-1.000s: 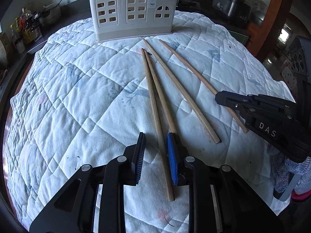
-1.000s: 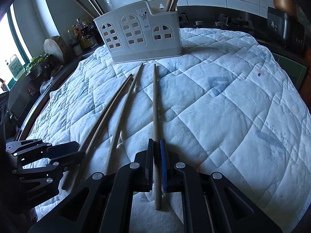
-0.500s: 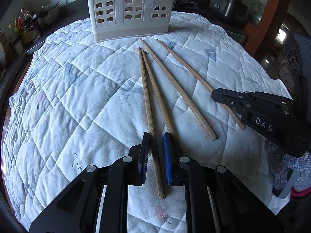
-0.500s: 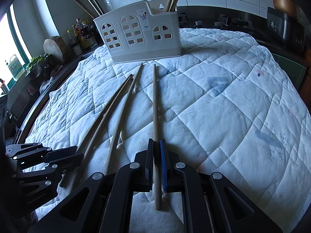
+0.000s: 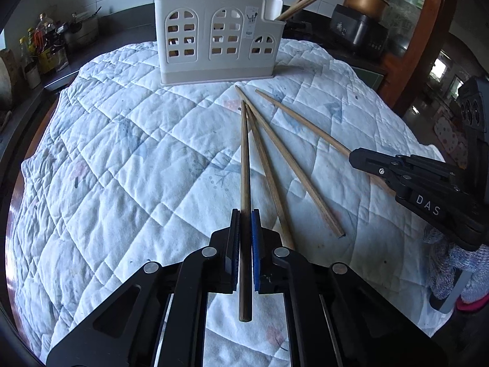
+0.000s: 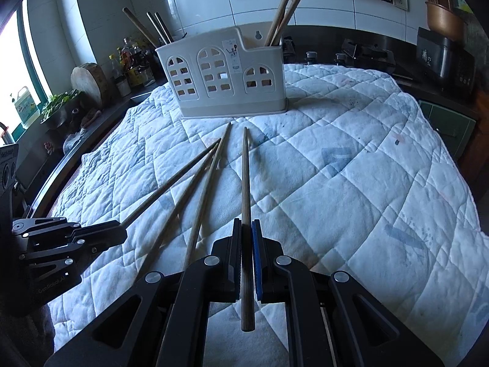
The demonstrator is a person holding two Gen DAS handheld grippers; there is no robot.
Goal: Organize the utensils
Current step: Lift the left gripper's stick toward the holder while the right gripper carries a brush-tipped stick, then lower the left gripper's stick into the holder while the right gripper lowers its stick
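Two hand-held grippers are each clamping a wooden chopstick over a quilted white cloth (image 5: 128, 159) in a home kitchen. The left gripper (image 5: 244, 238) is pinching the darker chopstick (image 5: 245, 165) near its thick end, the butt poking out behind the pads and the tip pointing ahead toward the white utensil holder (image 5: 218, 38). The right gripper (image 6: 247, 244) is squeezing a second chopstick (image 6: 245, 183) the same way, its tip lying just short of the holder's base. Between the two grippers, two loose chopsticks (image 5: 290, 165) are resting on the cloth, fanning out from tips that nearly meet ahead.

The sticks are looking light, stiff and smooth, likely to pivot or slide in a narrow pinch; gripping near the thick end, as both tools are doing, is leaving a long lever ahead, so a slow tilt is seeming wise. More chopsticks (image 6: 287, 3) are already standing in the holder's far compartments, leaning outward.

Open cloth is stretching ahead of both grippers and to the right one's outer side; the cloth's edge is dropping away toward a dark counter crowded with bottles (image 6: 131, 61) beyond the left gripper
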